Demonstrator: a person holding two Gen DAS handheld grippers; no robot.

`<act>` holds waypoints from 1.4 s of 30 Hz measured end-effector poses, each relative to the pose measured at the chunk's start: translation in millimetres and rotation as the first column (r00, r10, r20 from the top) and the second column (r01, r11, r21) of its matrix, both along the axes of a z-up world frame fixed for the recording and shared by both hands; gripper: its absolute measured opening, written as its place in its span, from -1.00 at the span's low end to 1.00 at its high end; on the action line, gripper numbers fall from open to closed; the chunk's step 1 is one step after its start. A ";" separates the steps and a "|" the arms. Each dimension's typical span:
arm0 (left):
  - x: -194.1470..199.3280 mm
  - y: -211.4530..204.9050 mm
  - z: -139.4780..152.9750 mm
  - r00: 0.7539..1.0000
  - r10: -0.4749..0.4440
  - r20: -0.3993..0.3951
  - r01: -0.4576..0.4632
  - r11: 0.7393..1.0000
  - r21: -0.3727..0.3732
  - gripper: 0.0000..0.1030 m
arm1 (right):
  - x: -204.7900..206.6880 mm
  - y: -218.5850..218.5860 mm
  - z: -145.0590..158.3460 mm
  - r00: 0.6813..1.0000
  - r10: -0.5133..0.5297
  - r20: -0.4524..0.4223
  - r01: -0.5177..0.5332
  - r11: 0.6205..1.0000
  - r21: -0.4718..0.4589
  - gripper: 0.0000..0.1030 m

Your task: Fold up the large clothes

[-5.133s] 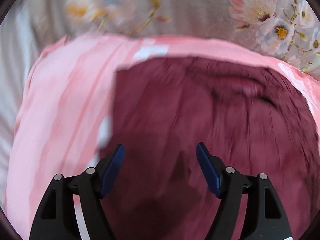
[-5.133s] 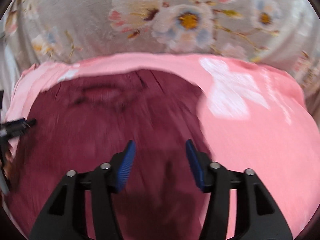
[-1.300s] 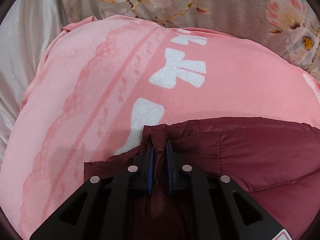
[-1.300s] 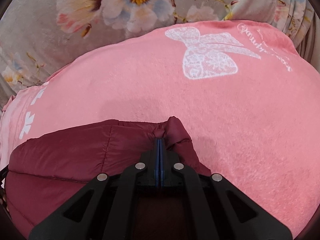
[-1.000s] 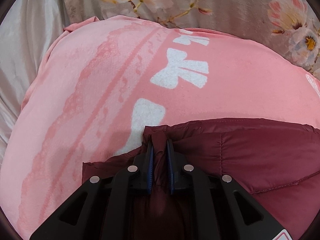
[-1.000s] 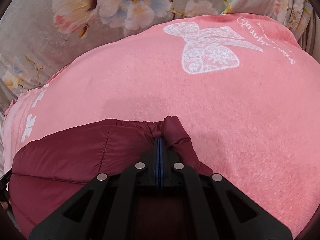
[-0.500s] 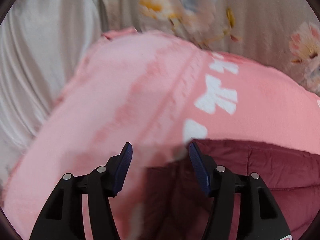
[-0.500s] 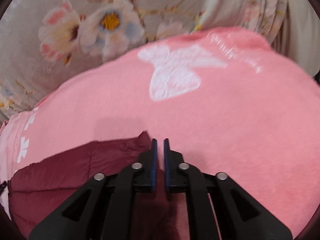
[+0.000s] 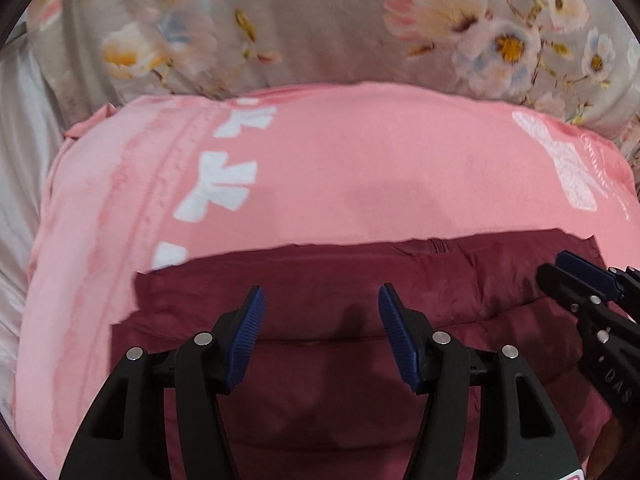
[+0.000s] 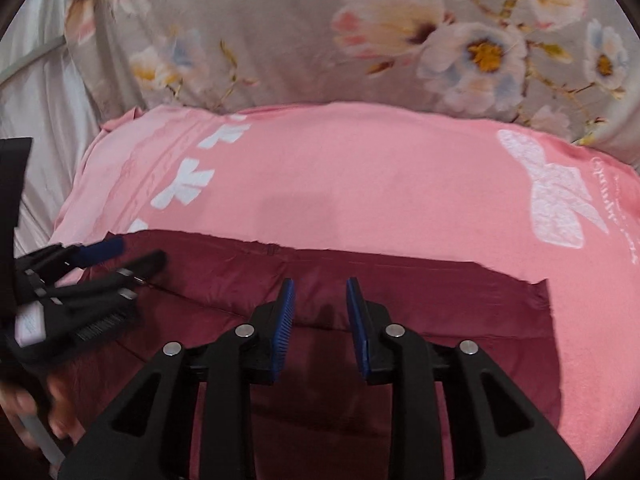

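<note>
A dark red padded jacket (image 9: 360, 300) lies folded on a pink blanket (image 9: 360, 168), its far edge straight across both views. My left gripper (image 9: 320, 312) hovers above the jacket, open, with nothing between its blue pads. In the right wrist view the jacket (image 10: 440, 292) fills the lower half, and my right gripper (image 10: 320, 304) stands over it with its jaws opening and only air between them. The right gripper's tip (image 9: 584, 276) shows at the right edge of the left wrist view. At the left edge of the right wrist view the left gripper (image 10: 100, 256) appears, held by a hand (image 10: 60, 408).
The pink blanket (image 10: 380, 184), printed with white bows, covers a bed. Behind it lies grey bedding with a flower print (image 9: 320, 24) and pale sheets (image 9: 20, 152) at the left. A wide band of bare blanket runs beyond the jacket's far edge.
Both grippers let go of the jacket's folded edge, opened, and drew back and up. The jacket now lies flat with a straight far edge, and more of the blanket shows.
</note>
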State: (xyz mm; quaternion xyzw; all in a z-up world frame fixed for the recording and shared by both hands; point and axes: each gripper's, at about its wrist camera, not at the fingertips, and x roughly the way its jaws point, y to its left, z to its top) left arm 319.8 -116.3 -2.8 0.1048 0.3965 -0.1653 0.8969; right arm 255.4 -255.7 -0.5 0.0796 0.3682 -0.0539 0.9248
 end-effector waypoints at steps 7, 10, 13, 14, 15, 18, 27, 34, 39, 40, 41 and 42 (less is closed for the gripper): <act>18.4 -12.1 -38.1 0.999 0.027 -0.028 -0.027 0.999 -0.023 0.18 | 22.6 -20.1 -46.1 0.998 -0.027 -0.062 0.030 0.999 0.034 -0.51; 21.4 -14.4 -46.1 0.999 0.034 -0.006 -0.034 0.999 -0.031 0.22 | 25.7 -18.8 -53.9 0.998 -0.043 -0.046 0.044 0.999 0.027 -0.51; 21.7 -19.2 -51.4 0.999 0.046 0.024 -0.045 0.999 -0.018 0.25 | 29.0 -9.3 -57.3 0.998 -0.057 -0.032 0.056 0.998 -0.034 -0.51; 21.8 -19.7 -52.4 0.998 0.047 0.027 -0.047 0.999 -0.014 0.25 | 29.4 -7.6 -58.0 0.998 -0.060 -0.031 0.058 0.997 -0.048 -0.51; 21.4 -20.0 -53.2 0.998 0.049 0.030 -0.049 0.999 -0.013 0.25 | 30.0 -7.5 -58.3 0.998 -0.061 -0.031 0.060 0.997 -0.053 -0.51; 22.8 -21.0 -54.3 0.998 0.049 0.030 -0.049 0.999 -0.009 0.26 | 31.9 -8.2 -58.8 0.997 -0.064 -0.032 0.062 0.997 -0.051 -0.51; 23.4 -25.2 -56.0 0.998 0.051 0.041 -0.051 0.999 0.015 0.33 | 32.4 -10.9 -60.1 0.998 -0.064 -0.024 0.063 0.998 -0.024 -0.50; 22.4 -28.0 -57.2 0.997 0.054 0.048 -0.055 0.998 0.029 0.35 | 32.2 -11.7 -59.9 0.998 -0.063 -0.024 0.062 0.998 -0.024 -0.50; 23.0 -28.7 -56.6 0.998 0.054 0.042 -0.055 0.998 0.040 0.36 | 33.0 -11.5 -59.4 0.998 -0.062 -0.024 0.062 0.998 -0.023 -0.49; 23.0 -28.8 -56.5 0.998 0.054 0.041 -0.056 0.998 0.041 0.36 | 32.9 -12.2 -59.3 0.998 -0.061 -0.023 0.060 0.998 -0.022 -0.49; 23.1 -29.0 -56.5 0.998 0.055 0.040 -0.056 0.998 0.041 0.36 | 33.0 -12.2 -59.2 0.998 -0.061 -0.023 0.061 0.998 -0.021 -0.49; 23.0 -29.2 -56.5 0.998 0.055 0.040 -0.057 0.998 0.041 0.36 | 33.0 -12.4 -59.1 0.998 -0.060 -0.022 0.060 0.998 -0.020 -0.49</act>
